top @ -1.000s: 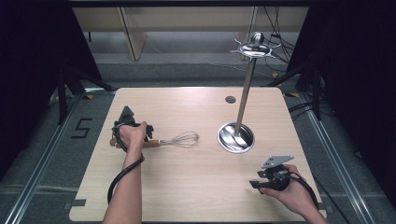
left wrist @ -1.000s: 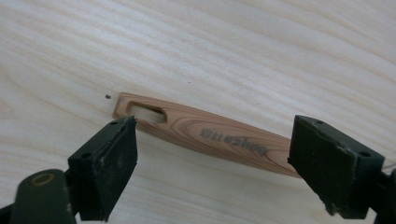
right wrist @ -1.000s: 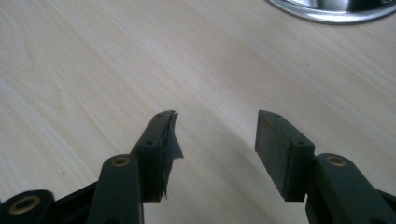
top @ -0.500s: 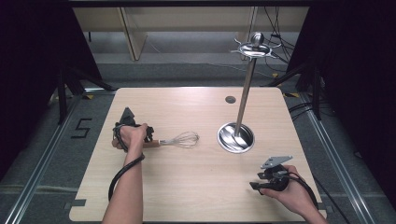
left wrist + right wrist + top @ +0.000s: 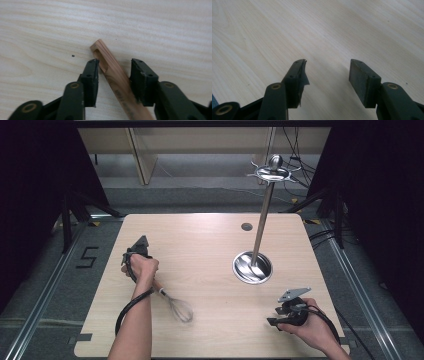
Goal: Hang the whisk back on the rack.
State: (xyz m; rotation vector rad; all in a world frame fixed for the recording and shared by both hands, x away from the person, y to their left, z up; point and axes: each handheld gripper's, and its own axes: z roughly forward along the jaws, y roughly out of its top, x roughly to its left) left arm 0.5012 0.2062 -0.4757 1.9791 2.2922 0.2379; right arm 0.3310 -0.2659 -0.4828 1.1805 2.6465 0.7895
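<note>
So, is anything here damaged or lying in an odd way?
Yes. The pad on one jaw of the right gripper looks torn, with a ragged flap peeling off. The whisk handle sits slanted between the left gripper jaws, not square to them.

My left gripper sits at the table's left, pointing to the far side, jaws just closing, partway in. My right gripper rests near right, jaws wide apart, nothing between them.
</note>
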